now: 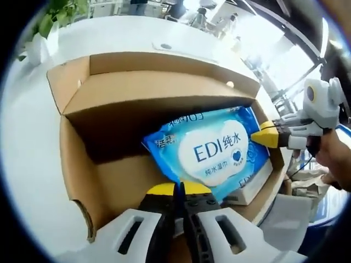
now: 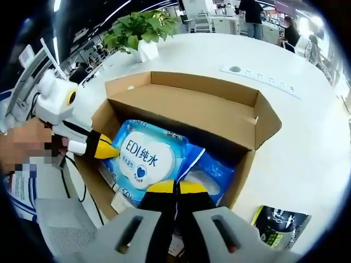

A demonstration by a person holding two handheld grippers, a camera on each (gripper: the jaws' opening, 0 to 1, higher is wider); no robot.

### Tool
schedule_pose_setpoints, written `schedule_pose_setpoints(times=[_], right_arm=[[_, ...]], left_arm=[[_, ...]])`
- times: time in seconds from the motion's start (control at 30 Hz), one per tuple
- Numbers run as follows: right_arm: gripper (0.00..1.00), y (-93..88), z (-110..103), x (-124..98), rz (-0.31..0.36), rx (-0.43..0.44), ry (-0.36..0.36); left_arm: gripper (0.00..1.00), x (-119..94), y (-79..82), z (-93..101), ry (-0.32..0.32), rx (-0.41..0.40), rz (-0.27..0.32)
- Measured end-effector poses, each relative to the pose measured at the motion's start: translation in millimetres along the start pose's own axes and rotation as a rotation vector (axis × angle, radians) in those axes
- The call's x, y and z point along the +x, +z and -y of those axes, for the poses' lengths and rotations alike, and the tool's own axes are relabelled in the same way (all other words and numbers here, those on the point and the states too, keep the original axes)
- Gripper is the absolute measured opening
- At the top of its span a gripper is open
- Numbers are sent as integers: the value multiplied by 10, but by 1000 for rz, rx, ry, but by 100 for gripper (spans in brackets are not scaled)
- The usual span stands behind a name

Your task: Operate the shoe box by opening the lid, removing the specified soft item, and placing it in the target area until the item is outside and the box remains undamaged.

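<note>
Left gripper view shows us the wipes pack point(image 1: 214, 150) lying inside the open shoe box point(image 1: 109, 104), its long axis running between our two grippers. Our left gripper point(image 1: 178, 189) is clenched on the pack's near edge; the right gripper point(image 1: 263, 137) pinches the opposite end, jaws closed. Both hold it equally close, so we judge the next move a joint lift over the box wall onto the white surface point(image 2: 307, 126).

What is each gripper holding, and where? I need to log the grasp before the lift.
Both hold the blue wet-wipes pack: left gripper pinches one edge, right gripper the opposite edge, inside the open shoe box.
</note>
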State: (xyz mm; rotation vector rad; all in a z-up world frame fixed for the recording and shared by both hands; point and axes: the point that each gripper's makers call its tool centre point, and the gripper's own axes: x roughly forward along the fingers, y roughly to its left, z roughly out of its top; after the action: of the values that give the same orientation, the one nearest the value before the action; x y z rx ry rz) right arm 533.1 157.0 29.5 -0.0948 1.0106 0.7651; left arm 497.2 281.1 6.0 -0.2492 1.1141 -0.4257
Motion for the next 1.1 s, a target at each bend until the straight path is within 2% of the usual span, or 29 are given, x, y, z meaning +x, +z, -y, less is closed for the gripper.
schedule_pose_setpoints(times=[0.4,0.6,1.1], right_arm=[[0,111,-75,-167,22,7,9],[0,150,-72,-291,40,11,5],[0,185,-33,-544,76,20,-9]], left_arm=[[0,-260,111,89,-2,15,21],[0,-368,155,209,-10,27,38],[0,-499,217,454,-24,52,60]])
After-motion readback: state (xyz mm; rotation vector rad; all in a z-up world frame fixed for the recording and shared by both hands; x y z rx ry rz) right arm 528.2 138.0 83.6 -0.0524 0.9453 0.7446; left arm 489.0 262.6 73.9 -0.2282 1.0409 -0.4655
